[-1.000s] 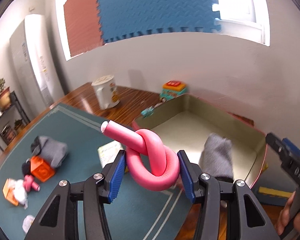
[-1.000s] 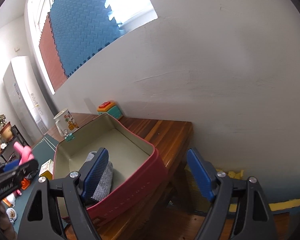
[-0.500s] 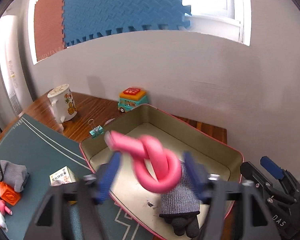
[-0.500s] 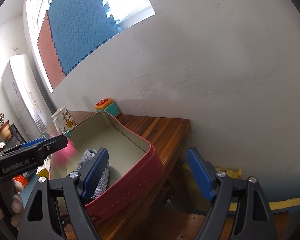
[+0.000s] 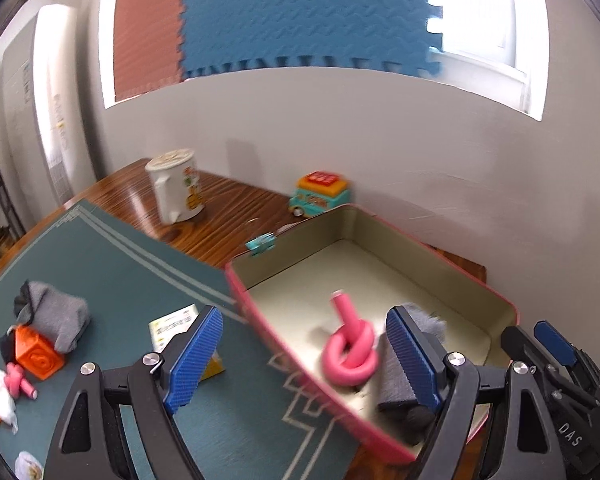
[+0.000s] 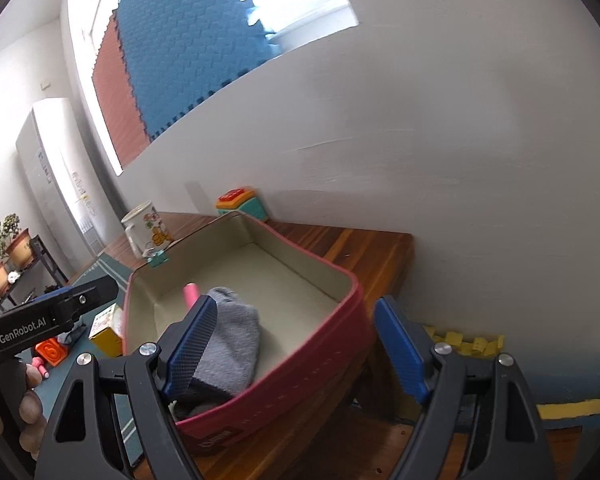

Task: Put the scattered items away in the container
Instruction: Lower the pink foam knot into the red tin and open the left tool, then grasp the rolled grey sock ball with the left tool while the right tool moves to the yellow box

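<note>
Since the pink knot (image 5: 350,354) in the tin (image 5: 456,264) looks light and squishy, I'd pinch its loop; left gripper (image 5: 304,354) and right gripper (image 6: 296,354) both gape empty.

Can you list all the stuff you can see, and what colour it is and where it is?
tin box: one, pink outside, beige inside, on the table by the wall
knotted foam tube: one, pink, in the box
sock: one, grey, in the box
second sock: one, grey, on the green mat
cube: one, orange, beside that sock
small carton: one, white and yellow, on the mat
mug: one, white, on the wood
toy bus: one, teal and orange, by the wall
binder clip: one, teal, beside the box's corner
left gripper: black, blue fingers, open
right gripper: black, blue fingers, open
</note>
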`<state>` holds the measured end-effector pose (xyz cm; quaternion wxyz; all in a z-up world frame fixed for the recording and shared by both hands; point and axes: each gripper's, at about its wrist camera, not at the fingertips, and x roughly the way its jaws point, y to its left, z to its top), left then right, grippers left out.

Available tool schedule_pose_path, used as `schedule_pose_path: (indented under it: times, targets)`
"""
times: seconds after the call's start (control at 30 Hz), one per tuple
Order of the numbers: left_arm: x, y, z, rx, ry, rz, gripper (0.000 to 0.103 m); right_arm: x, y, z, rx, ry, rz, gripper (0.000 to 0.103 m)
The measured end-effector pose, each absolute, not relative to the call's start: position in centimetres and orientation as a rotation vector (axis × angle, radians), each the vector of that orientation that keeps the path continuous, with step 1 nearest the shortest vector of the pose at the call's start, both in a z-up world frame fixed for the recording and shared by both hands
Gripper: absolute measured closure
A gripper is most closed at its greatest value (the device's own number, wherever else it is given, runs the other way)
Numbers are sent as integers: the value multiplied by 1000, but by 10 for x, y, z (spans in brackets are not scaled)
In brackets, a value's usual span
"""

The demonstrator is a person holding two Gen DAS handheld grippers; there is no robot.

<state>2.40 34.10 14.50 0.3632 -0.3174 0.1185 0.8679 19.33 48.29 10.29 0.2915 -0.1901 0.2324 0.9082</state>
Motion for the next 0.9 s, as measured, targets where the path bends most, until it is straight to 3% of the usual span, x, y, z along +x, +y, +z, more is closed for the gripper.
schedule_pose_path:
  times: [0.9]
  targets:
    - [-19,37,107,-1102,-69,2670,17,76,336,119,-711,430,2796,19]
